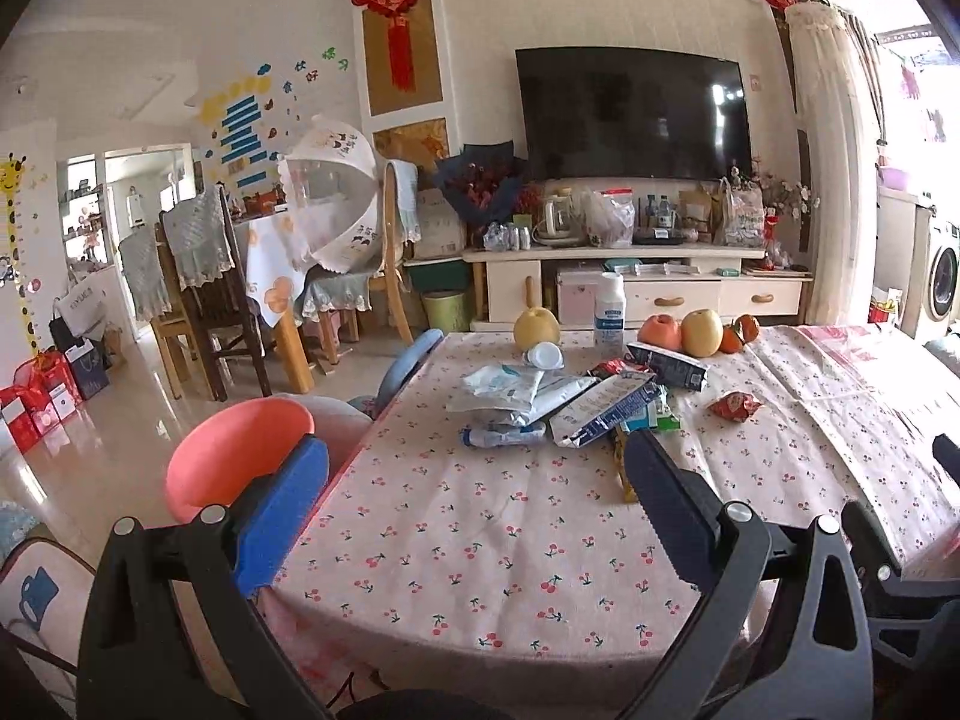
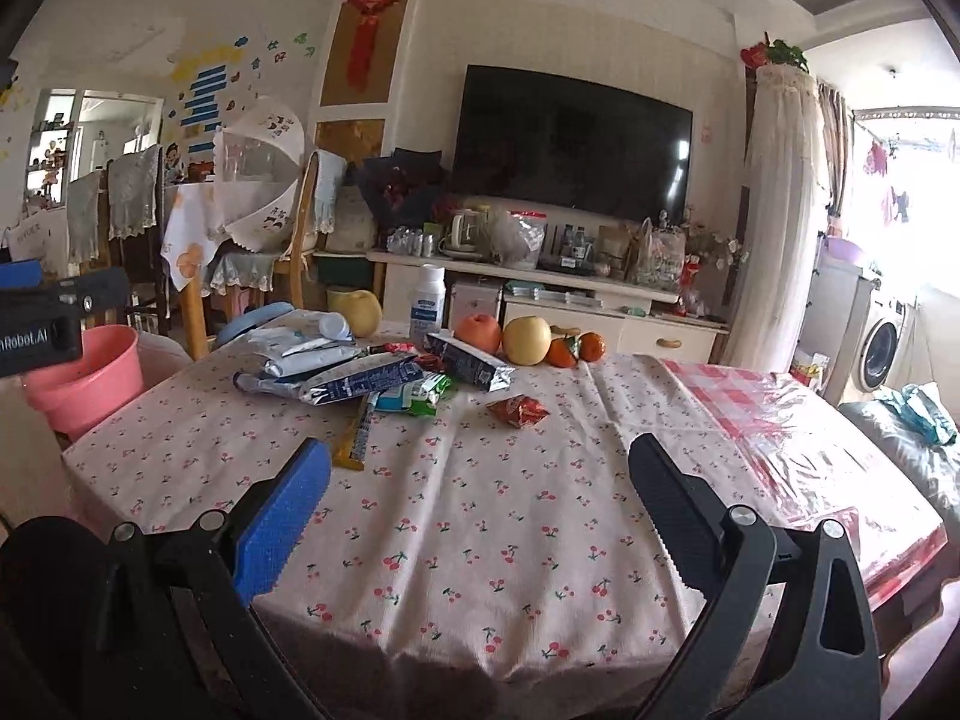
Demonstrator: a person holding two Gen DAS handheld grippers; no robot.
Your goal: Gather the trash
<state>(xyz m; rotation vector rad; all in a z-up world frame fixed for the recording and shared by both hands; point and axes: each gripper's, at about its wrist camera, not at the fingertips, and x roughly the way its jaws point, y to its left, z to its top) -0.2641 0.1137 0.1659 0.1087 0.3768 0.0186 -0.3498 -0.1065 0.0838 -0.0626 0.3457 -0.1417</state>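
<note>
Nearest, the left gripper and right gripper both hang with jaws spread wide and empty over the soft cherry-print cotton tablecloth. Mid-table lies the trash: a long yellow wrapper, a crinkled red snack packet and flattened foil-lined cartons. At the table's left edge sits a smooth pink plastic bin. Round waxy fruit lines the far edge.

Daylight from right, fisheye-warped edges
</note>
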